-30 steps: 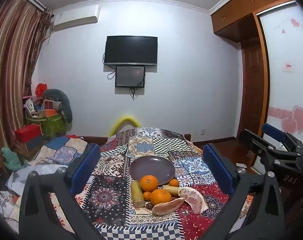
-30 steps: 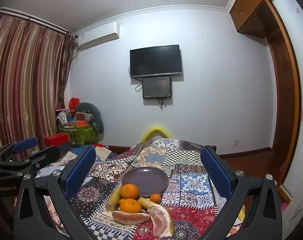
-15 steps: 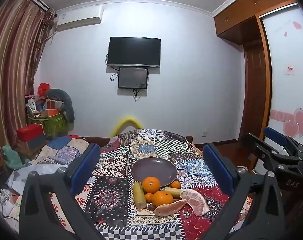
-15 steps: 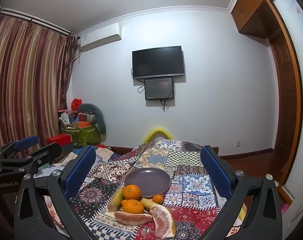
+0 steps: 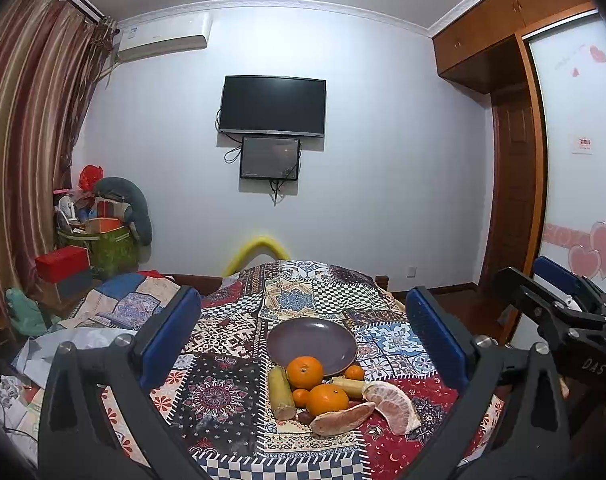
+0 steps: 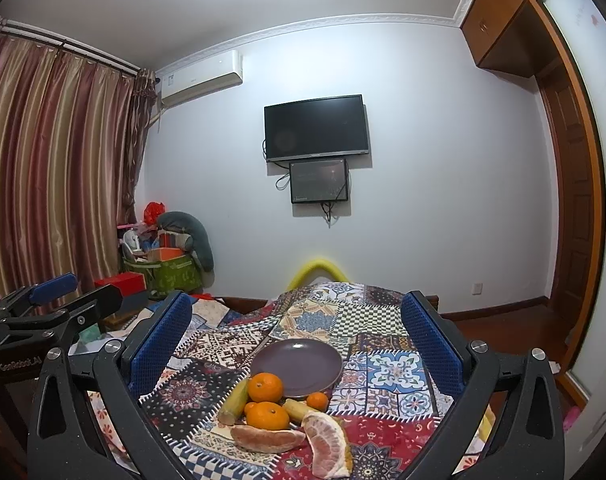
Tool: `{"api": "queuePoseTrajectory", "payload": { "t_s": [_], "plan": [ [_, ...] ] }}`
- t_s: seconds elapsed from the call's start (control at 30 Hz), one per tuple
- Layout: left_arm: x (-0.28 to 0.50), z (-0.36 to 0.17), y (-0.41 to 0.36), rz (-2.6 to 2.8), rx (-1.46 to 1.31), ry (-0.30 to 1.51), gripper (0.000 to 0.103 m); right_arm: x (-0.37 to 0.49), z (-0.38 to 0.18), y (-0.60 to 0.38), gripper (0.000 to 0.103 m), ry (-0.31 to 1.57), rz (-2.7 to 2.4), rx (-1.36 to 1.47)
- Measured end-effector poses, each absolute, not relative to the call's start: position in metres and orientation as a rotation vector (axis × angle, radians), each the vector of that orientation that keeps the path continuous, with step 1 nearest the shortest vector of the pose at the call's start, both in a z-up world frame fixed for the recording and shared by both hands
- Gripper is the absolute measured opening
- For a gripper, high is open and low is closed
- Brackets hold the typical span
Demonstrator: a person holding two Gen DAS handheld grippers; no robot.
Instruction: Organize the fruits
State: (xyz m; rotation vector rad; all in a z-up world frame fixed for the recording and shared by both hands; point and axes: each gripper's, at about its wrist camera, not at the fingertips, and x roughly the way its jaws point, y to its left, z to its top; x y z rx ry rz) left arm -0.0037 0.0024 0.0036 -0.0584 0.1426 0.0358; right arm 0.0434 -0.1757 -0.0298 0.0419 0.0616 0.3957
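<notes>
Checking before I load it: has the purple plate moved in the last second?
No. The plate keeps its spot beside the blue-tile patch of the tablecloth; only the view drifted.

— What did the left gripper (image 5: 303, 336) look like?
— It was matte black, with two triangular arms, each with a cut-out slot. Its fingers (image 5: 171, 336) carried blue ribbed pads, and silver round-headed screws sat at the joints.
— And the right gripper (image 6: 299, 336)?
— The same build: black frame, silver screws, blue fingers (image 6: 427, 336) with a dimpled texture.
— Any markings?
— Seen from the left wrist camera, the right gripper's black body bore white letters reading "DAS". From the right wrist camera, the left one's side showed pale lettering, too small to read surely.
</notes>
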Motion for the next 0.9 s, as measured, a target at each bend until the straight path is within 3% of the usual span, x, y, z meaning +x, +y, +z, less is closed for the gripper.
{"api": "queuePoseTrajectory", "payload": {
  "t_s": [0.9],
  "plan": [
    [-0.0056, 0.0054, -0.0007, 0.067, -0.048, 0.123, 0.103, 0.0433, -0.0341, -0.1758, 0.103, 0.052, 0.412, 0.053]
  ]
}}
